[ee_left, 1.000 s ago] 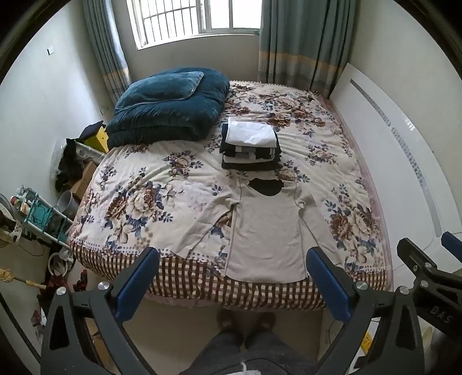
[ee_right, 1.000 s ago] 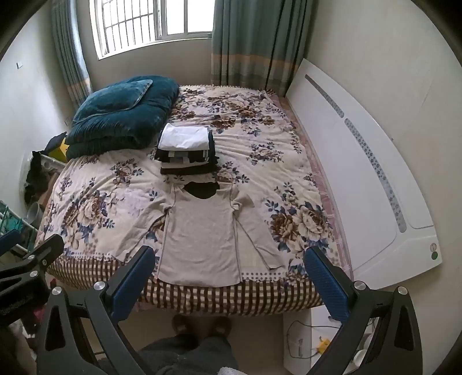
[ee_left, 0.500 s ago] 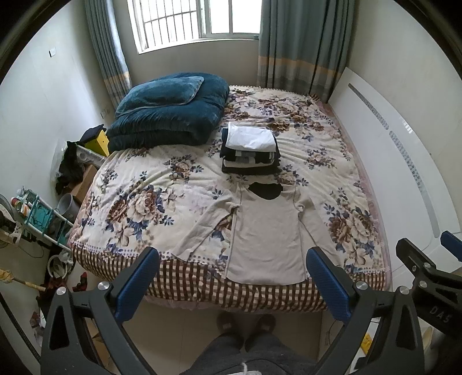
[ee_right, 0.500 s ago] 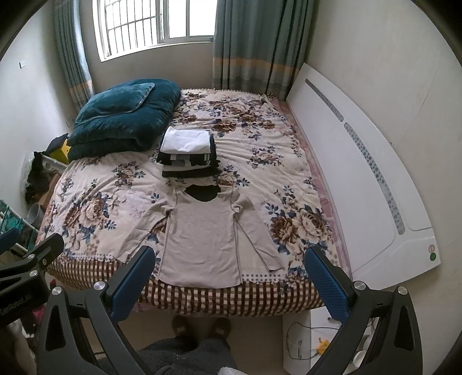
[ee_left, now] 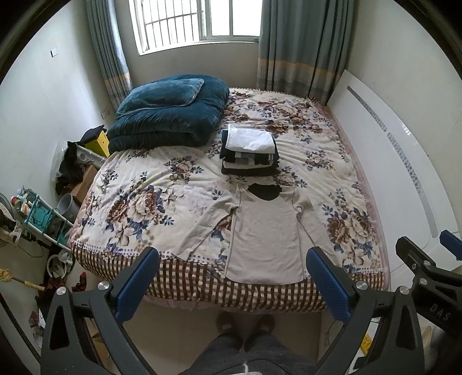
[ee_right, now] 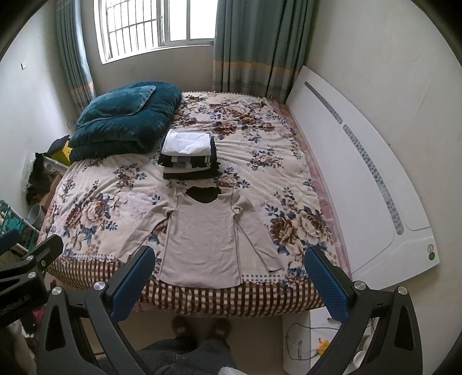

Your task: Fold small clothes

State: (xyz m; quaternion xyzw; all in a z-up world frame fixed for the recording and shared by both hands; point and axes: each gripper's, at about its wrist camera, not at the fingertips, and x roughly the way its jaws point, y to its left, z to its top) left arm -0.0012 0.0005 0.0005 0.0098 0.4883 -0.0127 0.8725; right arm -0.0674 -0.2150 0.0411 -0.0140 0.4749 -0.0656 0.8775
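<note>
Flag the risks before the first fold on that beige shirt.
1. The beige shirt's hem lies at the bed's front edge, over the checked border; a tug toward the person could slide it off.
2. The stack of folded clothes sits just behind the collar; a fold swept forward may topple it.
3. Left gripper and right gripper, both open, hang well short of the bed; sleeves lie uneven, so grasps may bunch fabric.

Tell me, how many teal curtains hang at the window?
2. One curtain hangs left of the window, near the left wall. The other curtain hangs right of it, behind the bed's far corner. No others appear in either view.
</note>
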